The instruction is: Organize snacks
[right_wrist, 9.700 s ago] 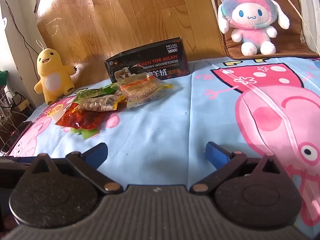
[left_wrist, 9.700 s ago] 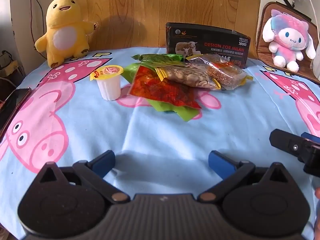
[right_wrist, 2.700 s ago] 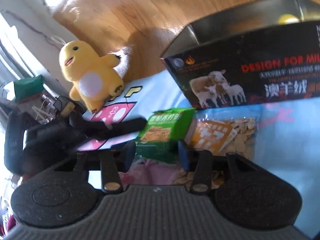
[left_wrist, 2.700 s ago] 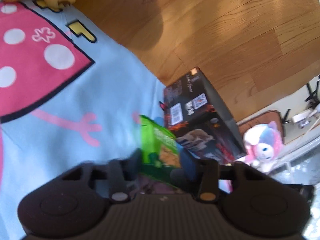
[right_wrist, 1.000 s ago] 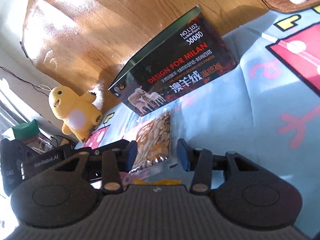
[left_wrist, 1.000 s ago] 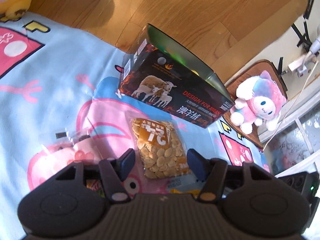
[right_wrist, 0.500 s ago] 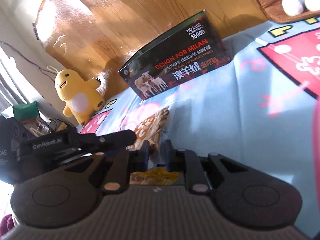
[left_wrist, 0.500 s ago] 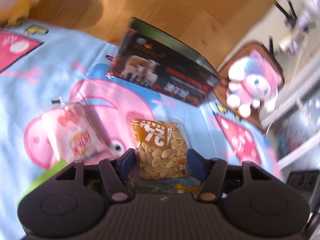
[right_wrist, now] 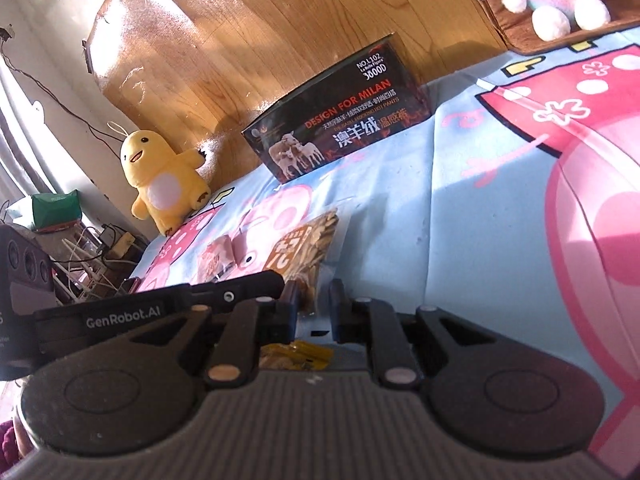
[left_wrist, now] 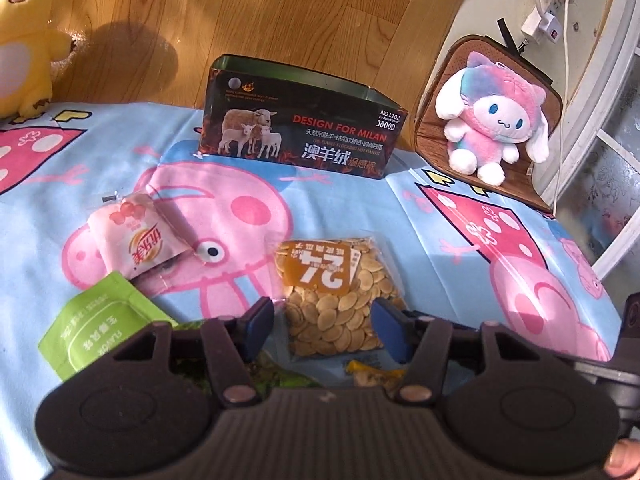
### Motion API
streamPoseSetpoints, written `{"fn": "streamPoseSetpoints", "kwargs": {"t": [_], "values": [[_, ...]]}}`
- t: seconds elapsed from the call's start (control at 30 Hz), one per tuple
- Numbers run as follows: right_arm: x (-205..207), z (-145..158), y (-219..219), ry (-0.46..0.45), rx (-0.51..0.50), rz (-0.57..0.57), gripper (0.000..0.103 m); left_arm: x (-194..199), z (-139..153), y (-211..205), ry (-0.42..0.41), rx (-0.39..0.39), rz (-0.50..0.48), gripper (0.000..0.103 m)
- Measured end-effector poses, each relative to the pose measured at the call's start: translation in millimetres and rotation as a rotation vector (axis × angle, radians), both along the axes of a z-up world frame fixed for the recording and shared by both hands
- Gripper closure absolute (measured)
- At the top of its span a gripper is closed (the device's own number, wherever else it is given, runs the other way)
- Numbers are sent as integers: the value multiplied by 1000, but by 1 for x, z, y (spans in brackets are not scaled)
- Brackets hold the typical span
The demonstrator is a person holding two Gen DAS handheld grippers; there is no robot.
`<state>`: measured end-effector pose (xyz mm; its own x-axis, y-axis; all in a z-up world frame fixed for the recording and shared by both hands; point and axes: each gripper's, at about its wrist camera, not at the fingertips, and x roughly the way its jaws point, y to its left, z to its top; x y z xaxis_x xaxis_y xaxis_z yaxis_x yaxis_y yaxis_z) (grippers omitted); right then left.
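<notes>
Pinching the near edge of the clear bag of pale seeds with the nearly clenched right gripper, lift slowly toward the far black tin box, left gripper released.

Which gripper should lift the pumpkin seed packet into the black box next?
Right. The right gripper is nearly shut around the near edge of the pumpkin seed packet; whether it grips is unclear. The left gripper hangs open above the packet's near end. The black box stands open-topped straight ahead.
</notes>
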<state>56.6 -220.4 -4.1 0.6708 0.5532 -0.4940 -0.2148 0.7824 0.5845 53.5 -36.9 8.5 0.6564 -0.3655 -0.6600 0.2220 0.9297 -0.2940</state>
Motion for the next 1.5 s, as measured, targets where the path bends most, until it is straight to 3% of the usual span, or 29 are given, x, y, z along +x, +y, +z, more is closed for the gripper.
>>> {"fn": "streamPoseSetpoints", "kwargs": {"t": [0.97, 1.1, 1.2, 1.33, 1.5], "values": [[-5, 2, 2, -16, -37, -43, 84, -8, -3, -2, -48, 31, -19, 47], [-8, 3, 3, -36, -51, -65, 85, -11, -4, 8, -64, -37, -37, 47], [-9, 4, 1, -40, -49, -85, 85, -13, -4, 24, -69, -139, -47, 46], [-6, 2, -6, -16, -8, -114, 82, -9, -3, 40, -33, -243, -49, 46], [-4, -1, -10, 17, 31, -117, 81, 3, -2, 45, 28, -309, -62, 37]]}}
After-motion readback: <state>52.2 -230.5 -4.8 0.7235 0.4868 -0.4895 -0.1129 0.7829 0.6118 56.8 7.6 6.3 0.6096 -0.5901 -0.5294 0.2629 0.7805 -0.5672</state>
